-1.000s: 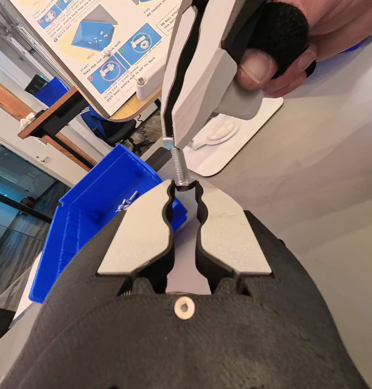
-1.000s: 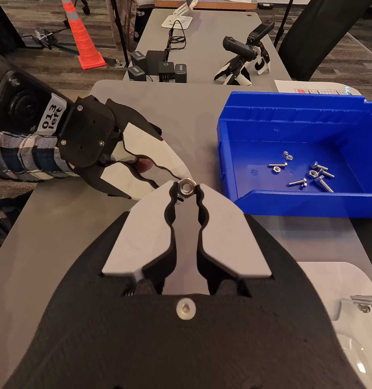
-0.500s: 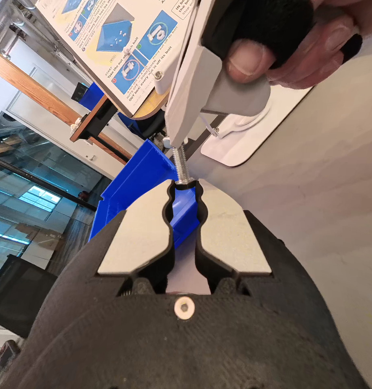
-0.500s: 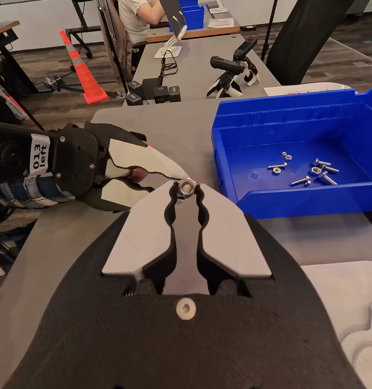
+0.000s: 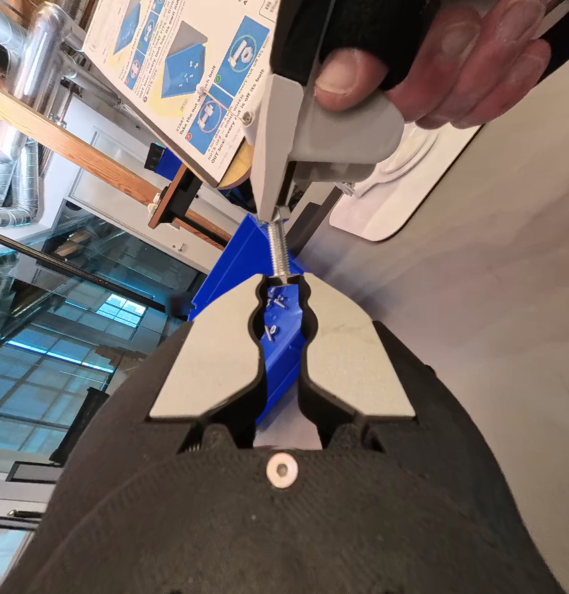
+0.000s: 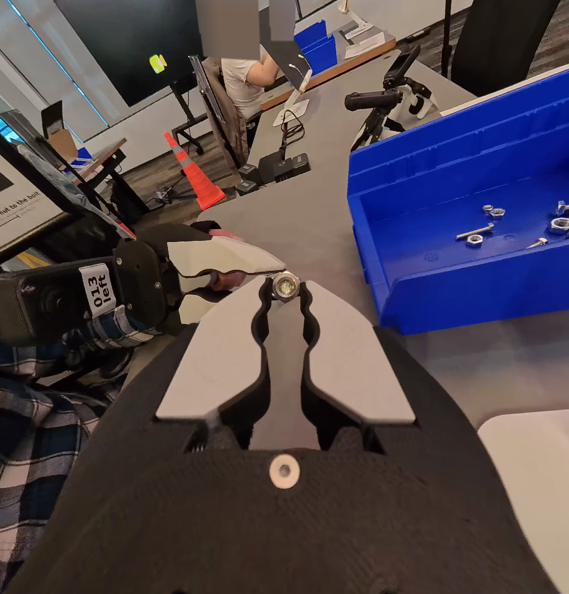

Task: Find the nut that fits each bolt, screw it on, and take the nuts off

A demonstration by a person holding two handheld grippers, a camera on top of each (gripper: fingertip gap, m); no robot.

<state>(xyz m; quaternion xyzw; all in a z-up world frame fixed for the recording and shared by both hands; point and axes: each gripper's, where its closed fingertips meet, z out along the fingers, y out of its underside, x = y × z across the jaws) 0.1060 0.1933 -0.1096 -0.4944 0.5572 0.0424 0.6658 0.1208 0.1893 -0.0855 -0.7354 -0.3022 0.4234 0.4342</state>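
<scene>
grey desks (image 6: pixel 312 205), wood-look floor (image 6: pixel 154 176)

bolt (image 5: pixel 278 254): bright threaded metal, shiny
nut (image 6: pixel 284 286): polished metal
bin (image 6: pixel 437 283): glossy blue plastic
table (image 6: pixel 309 218): smooth matt grey
tongs (image 6: pixel 284 291): matt grey faces, grainy black plastic body
sleeve (image 6: pixel 35 401): plaid cloth

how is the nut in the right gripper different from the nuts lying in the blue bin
The nut between the right gripper fingertips is up off the table and threaded on a bolt, whose head the left gripper pinches. The loose nuts lie flat on the floor of the blue bin, gripped by nothing and apparently not on bolts. The held nut looks bigger than most of them. All are silver hexagons.
</scene>
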